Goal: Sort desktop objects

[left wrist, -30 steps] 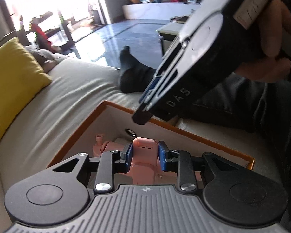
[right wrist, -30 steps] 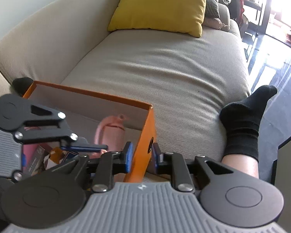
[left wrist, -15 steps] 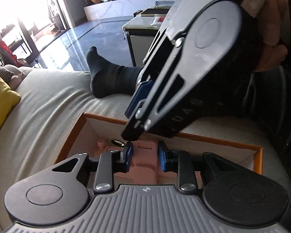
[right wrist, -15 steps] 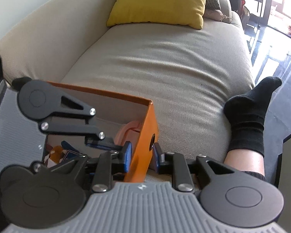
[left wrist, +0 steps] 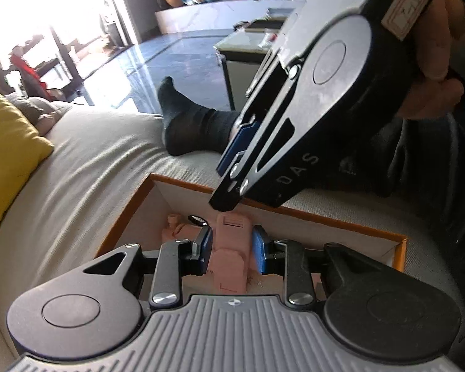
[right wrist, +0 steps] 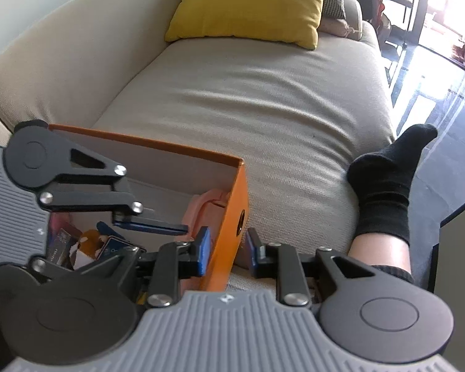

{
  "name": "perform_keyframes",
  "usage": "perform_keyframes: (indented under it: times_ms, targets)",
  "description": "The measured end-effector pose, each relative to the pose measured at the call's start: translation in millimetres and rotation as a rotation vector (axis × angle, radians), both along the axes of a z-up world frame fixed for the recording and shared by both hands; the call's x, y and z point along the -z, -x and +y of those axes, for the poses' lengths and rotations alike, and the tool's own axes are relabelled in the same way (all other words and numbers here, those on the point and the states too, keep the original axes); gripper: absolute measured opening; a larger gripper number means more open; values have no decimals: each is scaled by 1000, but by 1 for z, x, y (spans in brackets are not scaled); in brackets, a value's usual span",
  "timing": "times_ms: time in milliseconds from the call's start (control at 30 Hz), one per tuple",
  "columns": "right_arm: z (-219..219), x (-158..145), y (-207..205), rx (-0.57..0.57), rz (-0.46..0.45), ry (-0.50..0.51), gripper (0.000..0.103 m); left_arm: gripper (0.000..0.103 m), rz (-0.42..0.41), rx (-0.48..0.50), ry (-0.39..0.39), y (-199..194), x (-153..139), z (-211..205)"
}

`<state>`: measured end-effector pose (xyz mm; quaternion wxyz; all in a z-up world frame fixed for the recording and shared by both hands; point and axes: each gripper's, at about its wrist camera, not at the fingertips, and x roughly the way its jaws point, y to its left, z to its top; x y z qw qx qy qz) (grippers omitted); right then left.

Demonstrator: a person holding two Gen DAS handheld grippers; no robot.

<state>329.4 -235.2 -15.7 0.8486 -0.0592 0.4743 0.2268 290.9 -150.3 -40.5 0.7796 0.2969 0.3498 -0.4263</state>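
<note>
Two claws over an orange box [right wrist: 232,214] on a sofa [right wrist: 263,99]. Left claw [left wrist: 231,245] clenched on a pink toy [left wrist: 231,238], low inside the box. Right claw [right wrist: 224,252] astride the box wall, opening, pads seemingly just off the cardboard. Cards [right wrist: 108,248] and a plush lying in the box's other end. Likely risks: wall let go, box tipping on the soft cushion; toy catching the rim if lifted askew.
</note>
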Motion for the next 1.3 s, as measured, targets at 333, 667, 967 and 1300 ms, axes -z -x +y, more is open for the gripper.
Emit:
perform_keyframes:
  times_ms: [333, 667, 967, 1300]
  targets:
    - [18, -33, 53, -50, -71, 30, 33, 33, -113, -159, 27, 63, -48, 26]
    - [40, -52, 121, -122, -134, -8, 35, 34, -196, -395, 162, 137, -90, 64]
    - [54, -43, 173, -101, -220, -66, 38, 56, -261, -748, 336, 189, -102, 99]
    - [60, -17, 203, 42, -332, -109, 54, 89, -389, -1014, 379, 219, -93, 121]
